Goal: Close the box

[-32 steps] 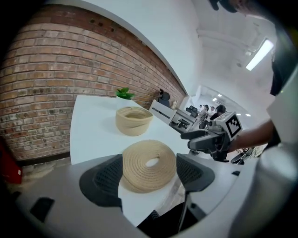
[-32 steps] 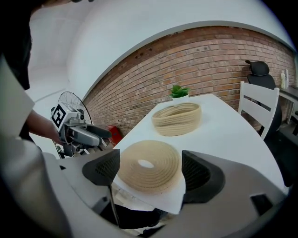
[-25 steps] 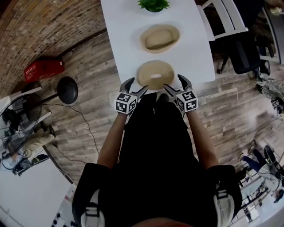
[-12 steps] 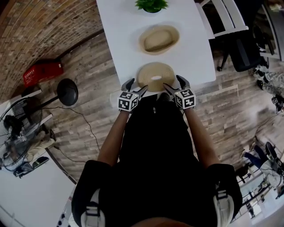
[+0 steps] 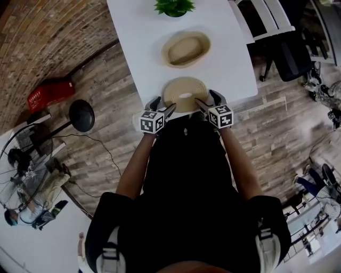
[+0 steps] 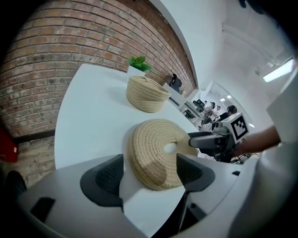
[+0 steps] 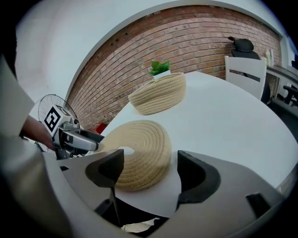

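We've got a black short-sleeved top [image 5: 186, 176] on with pale straps [image 5: 109, 249] at the shoulders, and both the left gripper [image 5: 162, 104] and right gripper [image 5: 205, 98] are light grey, with dark ribbed pads [image 6: 104, 179] at the claw tips and a white cube [image 5: 151, 122] of black square markers just behind each claw.

The coiled-rope lid [image 5: 184, 93] and box [image 5: 185, 49] are pale tan, the surface [image 5: 133, 32] white, the plant [image 5: 173, 6] green, the wall [image 6: 46, 69] red brick. The left tool [image 5: 162, 105] and right tool [image 5: 206, 99] carry black-and-white square markers.
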Action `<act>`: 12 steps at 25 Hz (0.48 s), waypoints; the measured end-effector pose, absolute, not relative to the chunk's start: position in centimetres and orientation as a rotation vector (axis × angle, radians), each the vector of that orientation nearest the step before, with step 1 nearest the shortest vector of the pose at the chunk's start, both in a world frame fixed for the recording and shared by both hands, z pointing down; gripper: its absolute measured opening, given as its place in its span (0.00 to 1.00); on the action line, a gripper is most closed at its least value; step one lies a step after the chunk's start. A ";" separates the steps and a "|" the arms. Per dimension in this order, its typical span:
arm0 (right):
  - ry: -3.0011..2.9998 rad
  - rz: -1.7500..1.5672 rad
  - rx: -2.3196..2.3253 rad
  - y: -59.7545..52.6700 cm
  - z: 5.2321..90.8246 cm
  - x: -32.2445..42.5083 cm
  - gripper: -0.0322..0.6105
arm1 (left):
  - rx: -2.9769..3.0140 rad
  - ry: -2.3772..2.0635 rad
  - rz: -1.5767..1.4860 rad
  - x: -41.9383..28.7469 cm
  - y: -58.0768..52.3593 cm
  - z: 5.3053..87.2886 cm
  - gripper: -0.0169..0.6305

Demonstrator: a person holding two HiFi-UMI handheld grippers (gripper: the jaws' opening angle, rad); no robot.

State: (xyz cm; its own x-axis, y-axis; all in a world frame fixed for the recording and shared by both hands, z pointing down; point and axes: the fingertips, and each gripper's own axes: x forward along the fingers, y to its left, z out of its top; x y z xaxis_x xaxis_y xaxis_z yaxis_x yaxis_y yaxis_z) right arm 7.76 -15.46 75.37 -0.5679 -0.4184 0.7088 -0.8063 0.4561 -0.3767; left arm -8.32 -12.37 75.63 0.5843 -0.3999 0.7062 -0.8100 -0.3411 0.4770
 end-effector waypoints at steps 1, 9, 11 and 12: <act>-2.181 0.962 1.019 -15.5 75.4 7.8 0.59 | 1.957 -0.964 0.608 -8.3 -12.4 75.6 0.58; -2.192 0.932 0.977 -15.4 75.4 6.3 0.57 | 1.967 -0.944 0.615 -8.0 -12.3 75.6 0.58; -2.191 0.943 0.979 -15.3 75.4 6.1 0.56 | 1.968 -0.939 0.601 -7.9 -12.3 75.5 0.58; -2.186 0.945 0.989 -15.2 75.4 6.0 0.56 | 1.969 -0.937 0.593 -7.9 -12.3 75.5 0.58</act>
State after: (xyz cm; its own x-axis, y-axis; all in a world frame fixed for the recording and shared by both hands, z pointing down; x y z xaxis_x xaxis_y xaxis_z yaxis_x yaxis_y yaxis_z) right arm 6.04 -15.22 75.41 -0.5740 -0.4045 0.7119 -0.7957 0.4806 -0.3685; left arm -7.90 -12.28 75.50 0.6060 -0.3882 0.6943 -0.7936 -0.3545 0.4945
